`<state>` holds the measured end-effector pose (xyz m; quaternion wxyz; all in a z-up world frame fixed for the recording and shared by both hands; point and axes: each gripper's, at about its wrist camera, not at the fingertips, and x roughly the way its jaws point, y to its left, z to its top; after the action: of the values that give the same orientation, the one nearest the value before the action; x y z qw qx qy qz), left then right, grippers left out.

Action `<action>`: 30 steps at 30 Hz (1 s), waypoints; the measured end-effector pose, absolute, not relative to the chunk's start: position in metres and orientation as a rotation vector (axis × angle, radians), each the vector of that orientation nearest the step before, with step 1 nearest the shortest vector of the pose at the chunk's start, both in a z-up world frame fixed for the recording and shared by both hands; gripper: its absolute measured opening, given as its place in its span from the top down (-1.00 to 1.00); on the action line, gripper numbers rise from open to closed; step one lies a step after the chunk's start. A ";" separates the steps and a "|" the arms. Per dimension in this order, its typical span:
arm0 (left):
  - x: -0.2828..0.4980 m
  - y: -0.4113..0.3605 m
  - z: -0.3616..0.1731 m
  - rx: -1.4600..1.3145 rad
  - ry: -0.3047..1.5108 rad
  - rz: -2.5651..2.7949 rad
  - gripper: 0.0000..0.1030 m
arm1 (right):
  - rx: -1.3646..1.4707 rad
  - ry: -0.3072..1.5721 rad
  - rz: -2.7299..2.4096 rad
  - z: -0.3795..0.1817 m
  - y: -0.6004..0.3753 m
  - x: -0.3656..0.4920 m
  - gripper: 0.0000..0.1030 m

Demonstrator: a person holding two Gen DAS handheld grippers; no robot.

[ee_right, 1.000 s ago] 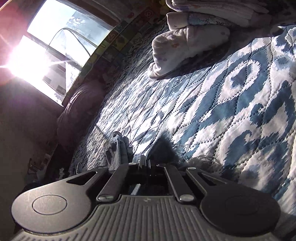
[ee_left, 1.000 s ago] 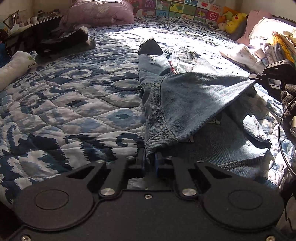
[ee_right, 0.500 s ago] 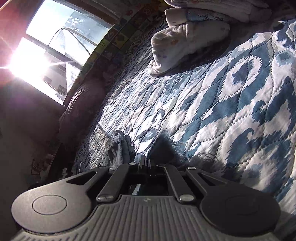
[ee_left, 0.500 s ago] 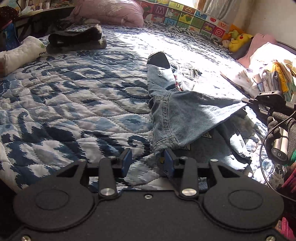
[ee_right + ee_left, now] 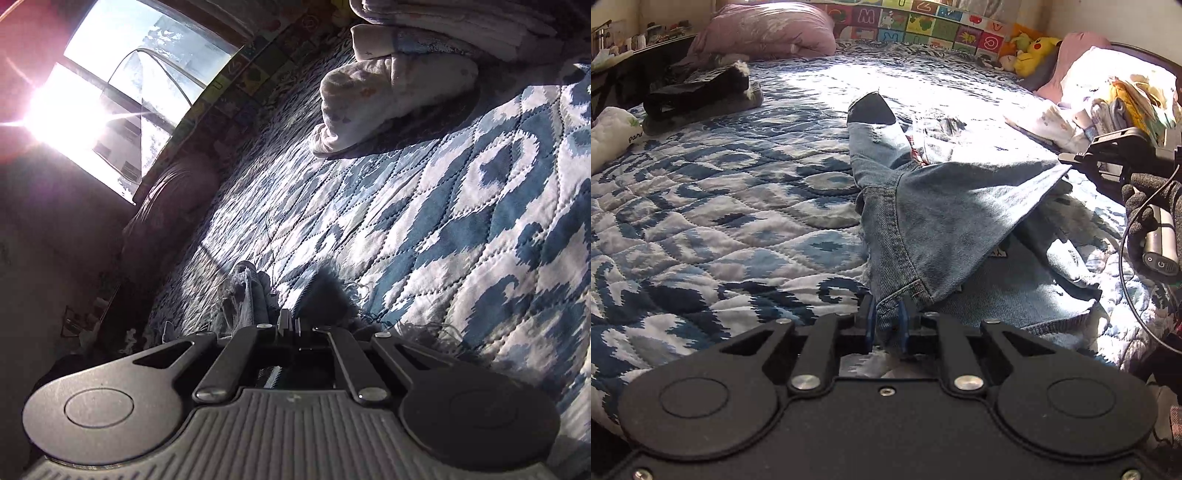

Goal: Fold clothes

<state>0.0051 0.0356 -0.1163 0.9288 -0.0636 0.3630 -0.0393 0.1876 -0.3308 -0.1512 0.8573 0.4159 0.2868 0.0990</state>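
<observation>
On the bed [image 5: 720, 206]: my jeans [image 5: 945, 214] lie mid-quilt, one leg running far.
Left claw [image 5: 886, 321]: I have it clamped on a near denim edge.
Right claw [image 5: 290, 325]: fingers together, pinching frayed denim; I see it at right, a gloved hand [image 5: 1145, 206] holding the fold taut.

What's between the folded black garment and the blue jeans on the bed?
Left wrist view: only bare blue-and-white patterned quilt lies between the folded black garment and the light blue denim jeans.
</observation>
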 end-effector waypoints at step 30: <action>0.100 0.054 -0.127 -0.099 0.793 -0.277 0.70 | 0.820 0.646 0.184 -0.167 -0.330 0.182 0.93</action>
<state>0.0996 0.0537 -0.1274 0.9119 -0.0482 0.3848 -0.1346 0.1817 -0.3304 -0.1670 0.8628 0.3910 0.3082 0.0878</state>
